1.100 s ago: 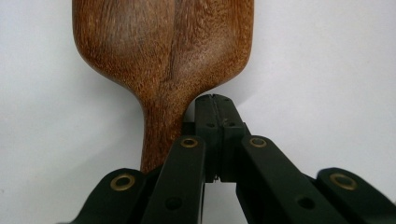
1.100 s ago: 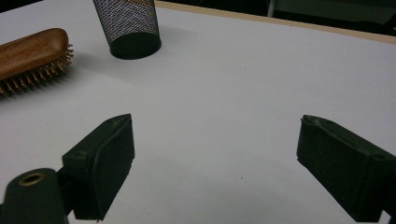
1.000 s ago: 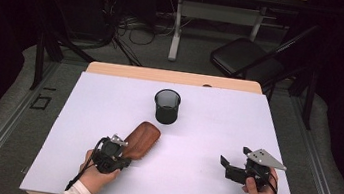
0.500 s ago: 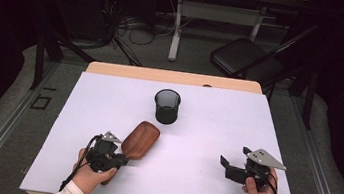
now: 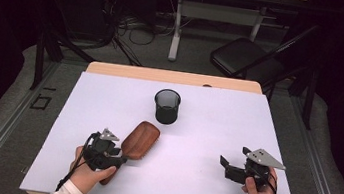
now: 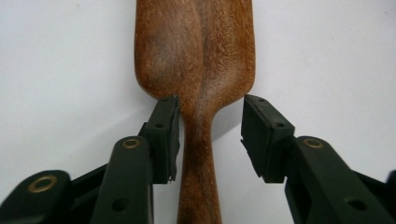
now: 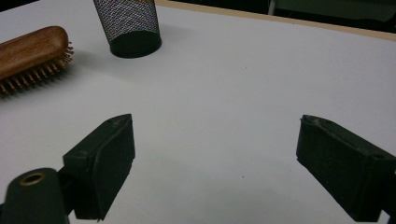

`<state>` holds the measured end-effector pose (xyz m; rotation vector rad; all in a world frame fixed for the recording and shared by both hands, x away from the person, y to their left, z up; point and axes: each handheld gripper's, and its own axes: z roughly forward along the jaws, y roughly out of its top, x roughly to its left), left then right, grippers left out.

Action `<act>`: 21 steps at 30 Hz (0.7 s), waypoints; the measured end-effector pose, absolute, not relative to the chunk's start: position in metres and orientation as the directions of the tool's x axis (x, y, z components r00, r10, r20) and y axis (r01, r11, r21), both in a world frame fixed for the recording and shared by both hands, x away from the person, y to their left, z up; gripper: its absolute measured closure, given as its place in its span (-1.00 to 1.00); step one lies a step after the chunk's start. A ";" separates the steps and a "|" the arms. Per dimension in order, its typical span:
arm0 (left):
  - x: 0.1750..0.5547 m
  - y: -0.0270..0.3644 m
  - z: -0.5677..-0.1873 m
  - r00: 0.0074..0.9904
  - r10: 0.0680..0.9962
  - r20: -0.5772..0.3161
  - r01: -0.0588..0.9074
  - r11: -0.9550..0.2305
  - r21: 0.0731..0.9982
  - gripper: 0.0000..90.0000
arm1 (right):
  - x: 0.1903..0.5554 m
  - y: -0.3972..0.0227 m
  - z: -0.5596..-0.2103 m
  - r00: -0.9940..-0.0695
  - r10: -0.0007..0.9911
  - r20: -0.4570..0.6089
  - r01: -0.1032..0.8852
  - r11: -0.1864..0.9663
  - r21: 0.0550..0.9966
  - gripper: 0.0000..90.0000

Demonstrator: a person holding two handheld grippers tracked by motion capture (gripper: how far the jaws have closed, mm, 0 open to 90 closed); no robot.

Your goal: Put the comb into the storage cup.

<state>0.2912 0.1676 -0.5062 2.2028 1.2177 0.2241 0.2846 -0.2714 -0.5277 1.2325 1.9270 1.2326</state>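
Note:
A wooden hairbrush (image 5: 141,140) lies bristles-down on the white table, its head pointing toward a black mesh cup (image 5: 167,106). My left gripper (image 5: 119,158) is at the brush's handle. In the left gripper view the handle (image 6: 198,177) runs between the jaws, which have just been opening. The left pad (image 6: 163,135) sits right beside the handle and the right pad (image 6: 261,135) stands clear of it. My right gripper (image 5: 226,167) rests at the front right, open and with nothing in it (image 7: 215,126). From there the brush (image 7: 30,51) and the cup (image 7: 128,25) show far off.
The white sheet (image 5: 216,128) covers the table, with a wooden edge (image 5: 172,77) at the back. A folding chair (image 5: 245,61) and a desk frame stand on the floor beyond. Open surface lies between the two grippers.
The left jaws have opened off the brush handle, and the left hand has shifted slightly left. The right gripper has not moved.

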 end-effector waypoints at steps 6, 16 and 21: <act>0.294 0.169 -0.510 0.555 0.822 -0.129 0.719 -0.396 0.571 0.07 | 0.284 -0.271 -0.527 -0.440 0.897 0.032 0.413 0.171 0.895 -0.75; 0.300 0.171 -0.519 0.540 0.829 -0.146 0.747 -0.392 0.537 -0.04 | 0.285 -0.271 -0.528 -0.444 0.895 0.028 0.409 0.175 0.895 -0.75; 0.301 0.170 -0.523 0.541 0.828 -0.150 0.752 -0.395 0.528 -0.04 | 0.285 -0.271 -0.528 -0.445 0.895 0.027 0.409 0.176 0.895 -0.75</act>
